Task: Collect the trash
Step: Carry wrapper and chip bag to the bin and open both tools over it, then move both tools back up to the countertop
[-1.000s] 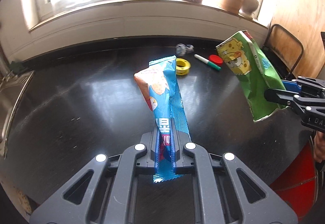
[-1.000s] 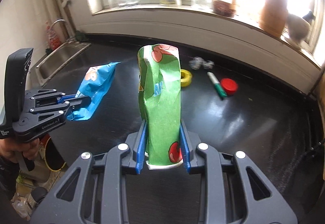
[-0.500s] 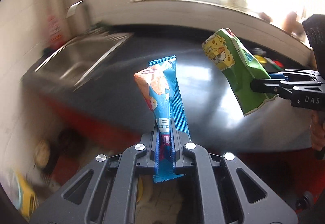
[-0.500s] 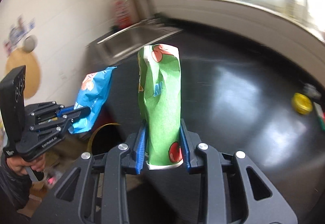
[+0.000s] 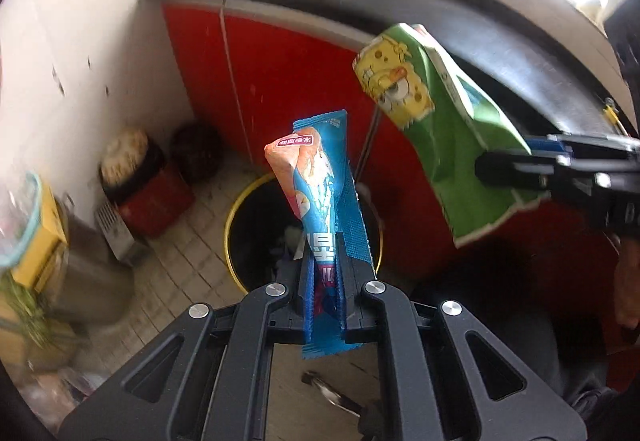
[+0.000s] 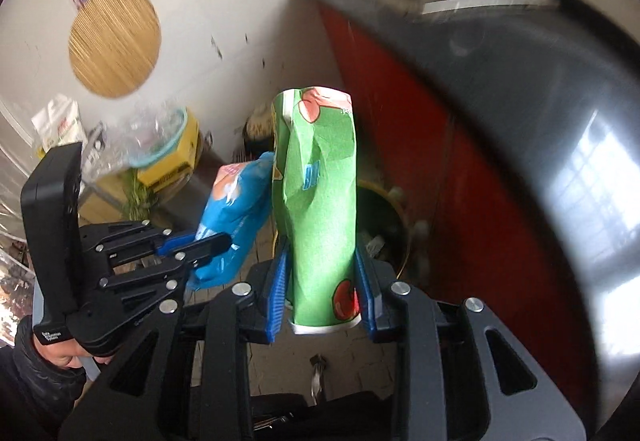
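Wrappers clamped — blue wrapper [image 5: 320, 209] in left claw [image 5: 324, 277], green bag [image 6: 320, 209] in right claw [image 6: 324, 285] — above yellow-rimmed bin [image 5: 230, 237].

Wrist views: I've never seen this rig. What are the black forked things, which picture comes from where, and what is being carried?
No robot: a person holds a two-finger tool in each hand, each with a camera looking along its fingers. The left tool is shut on a blue snack wrapper. The right tool grips a green chip bag. Each view also shows the other tool from the side. Both point down at a yellow-rimmed bin standing on the tiled floor beside red cabinet doors.
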`<move>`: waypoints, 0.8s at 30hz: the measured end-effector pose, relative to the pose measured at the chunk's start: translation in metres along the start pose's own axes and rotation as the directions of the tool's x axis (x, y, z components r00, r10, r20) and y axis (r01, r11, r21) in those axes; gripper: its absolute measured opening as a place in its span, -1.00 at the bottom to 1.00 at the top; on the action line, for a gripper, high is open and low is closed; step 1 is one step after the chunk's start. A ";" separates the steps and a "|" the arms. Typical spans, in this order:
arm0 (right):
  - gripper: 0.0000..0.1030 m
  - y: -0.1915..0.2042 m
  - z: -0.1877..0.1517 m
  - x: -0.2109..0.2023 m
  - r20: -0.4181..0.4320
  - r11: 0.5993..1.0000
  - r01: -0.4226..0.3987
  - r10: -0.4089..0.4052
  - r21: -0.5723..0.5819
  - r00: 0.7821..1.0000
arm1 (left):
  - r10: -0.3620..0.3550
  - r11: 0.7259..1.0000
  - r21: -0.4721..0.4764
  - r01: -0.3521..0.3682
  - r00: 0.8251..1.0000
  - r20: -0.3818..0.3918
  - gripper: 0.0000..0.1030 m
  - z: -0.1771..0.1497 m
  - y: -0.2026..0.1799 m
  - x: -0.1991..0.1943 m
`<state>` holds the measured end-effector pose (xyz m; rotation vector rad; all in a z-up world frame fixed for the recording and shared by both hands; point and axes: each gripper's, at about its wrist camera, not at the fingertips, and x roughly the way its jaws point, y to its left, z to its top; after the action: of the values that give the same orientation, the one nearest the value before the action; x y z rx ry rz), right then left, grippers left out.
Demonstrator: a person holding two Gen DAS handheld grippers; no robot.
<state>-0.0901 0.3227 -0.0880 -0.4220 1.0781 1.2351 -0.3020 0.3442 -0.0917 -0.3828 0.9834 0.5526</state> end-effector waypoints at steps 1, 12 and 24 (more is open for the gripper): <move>-0.41 -0.001 -0.001 0.009 -0.015 1.000 0.003 -0.003 0.006 1.000 | 0.002 1.000 -0.007 -0.002 1.000 -0.014 -0.85 -0.003 0.003 0.009; -0.39 -0.005 -0.004 0.086 -0.105 0.997 0.047 -0.040 0.062 0.994 | -0.025 0.998 -0.056 0.021 0.997 -0.069 -0.84 -0.009 0.024 0.076; 0.54 -0.017 0.005 0.098 -0.107 0.993 0.060 -0.049 0.099 0.993 | 0.061 0.998 -0.025 -0.064 0.995 -0.080 0.67 -0.010 0.024 0.093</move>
<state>-0.0772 0.3747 -0.1724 -0.4382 1.2055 1.1147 -0.2826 0.3828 -0.1780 -0.4016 1.0679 0.6116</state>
